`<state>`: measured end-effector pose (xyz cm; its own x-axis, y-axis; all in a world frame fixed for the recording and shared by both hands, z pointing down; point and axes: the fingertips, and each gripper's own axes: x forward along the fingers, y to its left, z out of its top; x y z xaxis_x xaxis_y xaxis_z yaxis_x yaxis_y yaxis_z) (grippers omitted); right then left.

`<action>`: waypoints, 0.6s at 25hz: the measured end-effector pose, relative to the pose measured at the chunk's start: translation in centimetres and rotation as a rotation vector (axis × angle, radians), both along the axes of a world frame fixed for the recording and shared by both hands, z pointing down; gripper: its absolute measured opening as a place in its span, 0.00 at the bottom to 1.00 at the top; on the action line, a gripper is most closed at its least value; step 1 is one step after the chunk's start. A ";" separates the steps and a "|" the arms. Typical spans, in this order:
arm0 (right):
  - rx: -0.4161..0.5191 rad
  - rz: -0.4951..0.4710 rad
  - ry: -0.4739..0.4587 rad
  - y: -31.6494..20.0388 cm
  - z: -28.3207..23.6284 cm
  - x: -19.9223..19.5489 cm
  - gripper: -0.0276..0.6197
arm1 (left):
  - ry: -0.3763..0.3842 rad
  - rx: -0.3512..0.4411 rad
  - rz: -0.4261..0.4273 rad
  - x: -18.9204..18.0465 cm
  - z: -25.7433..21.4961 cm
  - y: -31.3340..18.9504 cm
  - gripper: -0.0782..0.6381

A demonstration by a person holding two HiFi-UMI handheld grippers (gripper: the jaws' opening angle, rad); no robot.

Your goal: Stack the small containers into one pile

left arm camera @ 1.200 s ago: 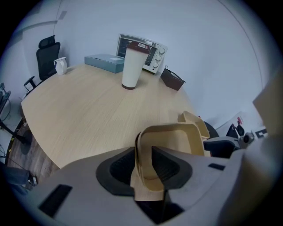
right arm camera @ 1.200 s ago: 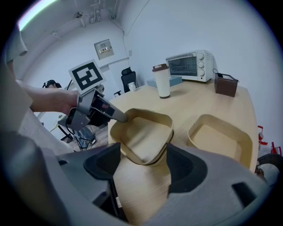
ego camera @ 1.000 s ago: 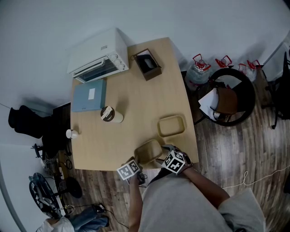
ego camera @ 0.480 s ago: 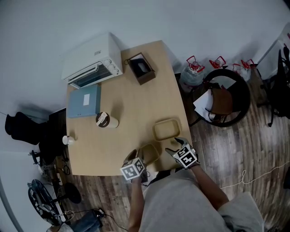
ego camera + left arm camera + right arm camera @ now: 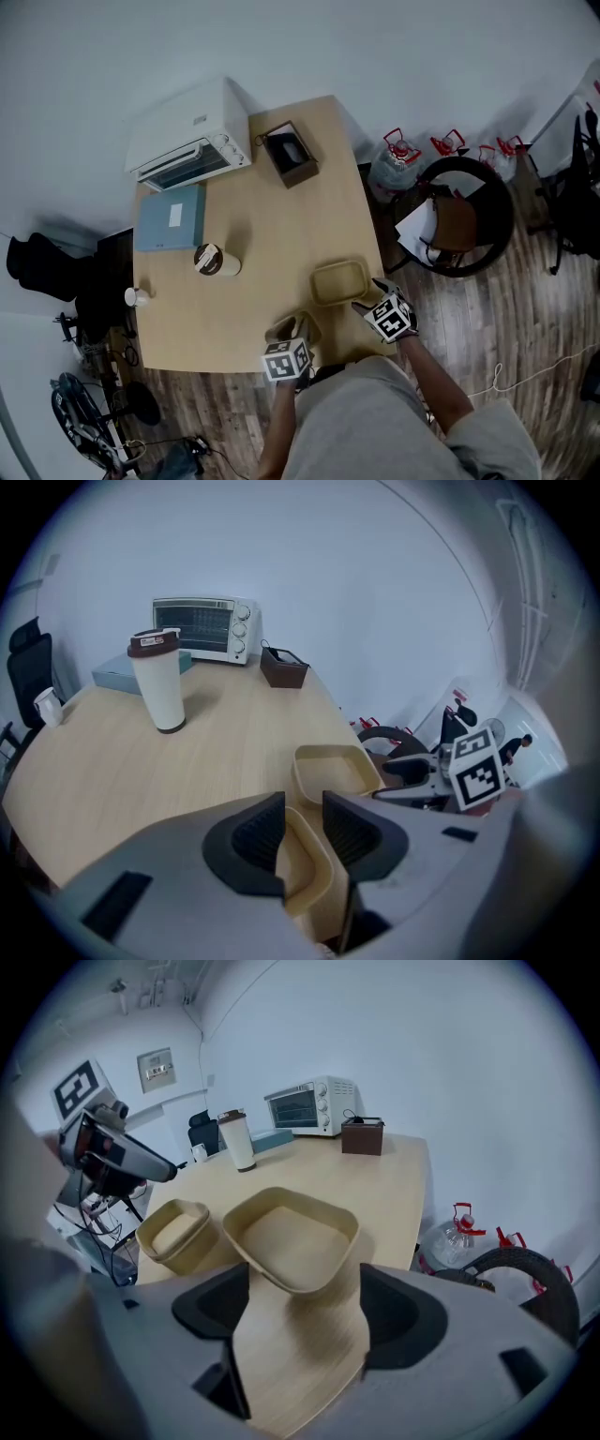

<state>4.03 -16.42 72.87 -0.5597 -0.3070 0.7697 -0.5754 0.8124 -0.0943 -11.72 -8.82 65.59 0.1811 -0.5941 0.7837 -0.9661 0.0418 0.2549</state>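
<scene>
Two small beige containers are in play. My left gripper (image 5: 291, 335) is shut on the rim of one container (image 5: 309, 874), which hangs tilted over the table's near edge (image 5: 298, 328). Its wall sits between the two dark pads (image 5: 258, 841). The wider, shallower container (image 5: 337, 281) rests on the table close to the right edge. My right gripper (image 5: 302, 1283) stands open just short of it (image 5: 292, 1237), touching nothing. In the right gripper view the held container (image 5: 173, 1232) shows at the left.
On the wooden table (image 5: 272, 225) stand a white toaster oven (image 5: 187, 141), a blue book (image 5: 171, 217), a white tumbler with a brown lid (image 5: 211, 260), a brown box (image 5: 289, 155) and a small white cup (image 5: 136, 297). A chair (image 5: 459, 220) and water bottles (image 5: 394, 164) stand beyond the right edge.
The two grippers have moved apart. My left one carried its container up and towards the near edge; my right one swung right to the shallow container.
</scene>
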 end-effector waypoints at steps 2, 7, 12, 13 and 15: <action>0.037 -0.060 0.020 -0.1 0.1 -0.6 0.63 | 0.004 0.001 0.001 0.1 -0.2 0.3 0.27; 0.250 -0.398 0.139 1.1 -0.8 -3.1 0.56 | -0.003 -0.004 -0.028 -1.1 -0.2 1.2 0.27; 0.281 -0.658 0.220 2.6 0.1 -5.0 0.41 | 0.001 0.002 -0.077 -2.6 -0.2 2.1 0.27; 0.276 -0.680 0.227 2.7 0.3 -5.2 0.40 | 0.000 0.004 -0.082 -2.8 -0.2 2.3 0.27; 0.276 -0.725 0.245 3.0 0.6 -5.4 0.37 | -0.008 0.020 -0.085 -3.4 -0.4 2.8 0.27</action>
<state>-1.36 -13.42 73.47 -0.5177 -0.1301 0.8456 0.1242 0.9665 0.2248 -15.11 -6.03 65.22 0.1232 -0.6224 0.7729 -0.9612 0.1188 0.2488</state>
